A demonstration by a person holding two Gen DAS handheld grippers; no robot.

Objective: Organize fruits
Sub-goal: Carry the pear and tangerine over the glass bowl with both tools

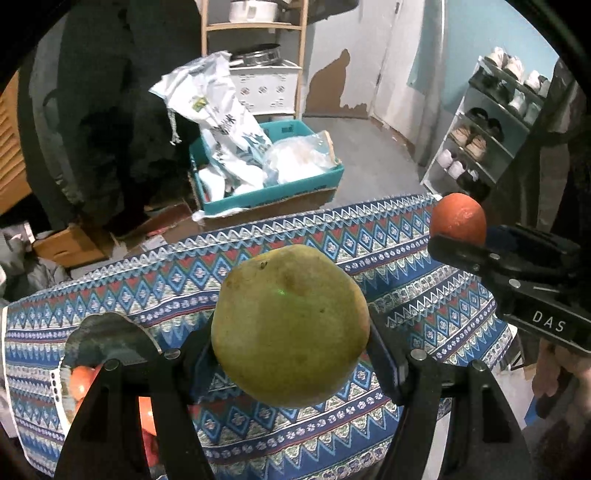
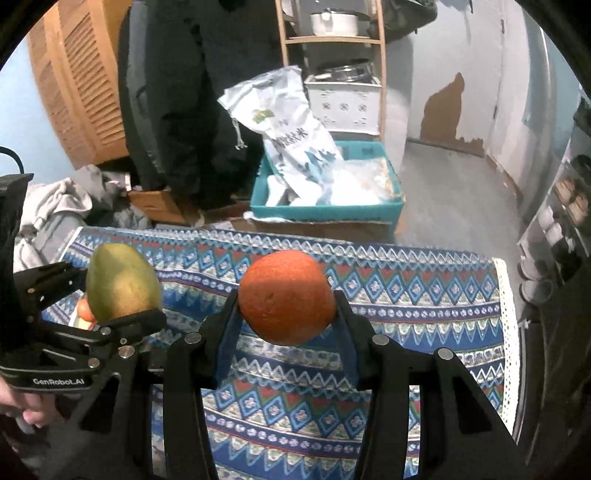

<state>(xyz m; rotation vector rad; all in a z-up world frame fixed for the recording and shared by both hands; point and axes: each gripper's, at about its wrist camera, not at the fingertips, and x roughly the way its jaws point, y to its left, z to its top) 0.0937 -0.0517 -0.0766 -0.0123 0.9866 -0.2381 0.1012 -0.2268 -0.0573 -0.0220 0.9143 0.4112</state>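
Observation:
My left gripper [image 1: 290,339] is shut on a large green-yellow pear [image 1: 290,325], held in the air above the patterned tablecloth [image 1: 406,280]. My right gripper [image 2: 287,314] is shut on an orange [image 2: 286,295], also lifted off the cloth. In the left wrist view the orange [image 1: 458,219] shows at the right in the other gripper. The pear [image 2: 122,282] appears at the left of the right wrist view. More orange-red fruit [image 1: 79,380] lies in a container at the table's left, mostly hidden behind my left gripper's frame.
Beyond the table's far edge sits a teal box [image 1: 273,192] holding a white sack [image 1: 218,110] and plastic bags. A wooden shelf [image 1: 255,26] stands behind it, a shoe rack [image 1: 491,122] at the right. Dark clothing [image 2: 192,92] hangs at the back left.

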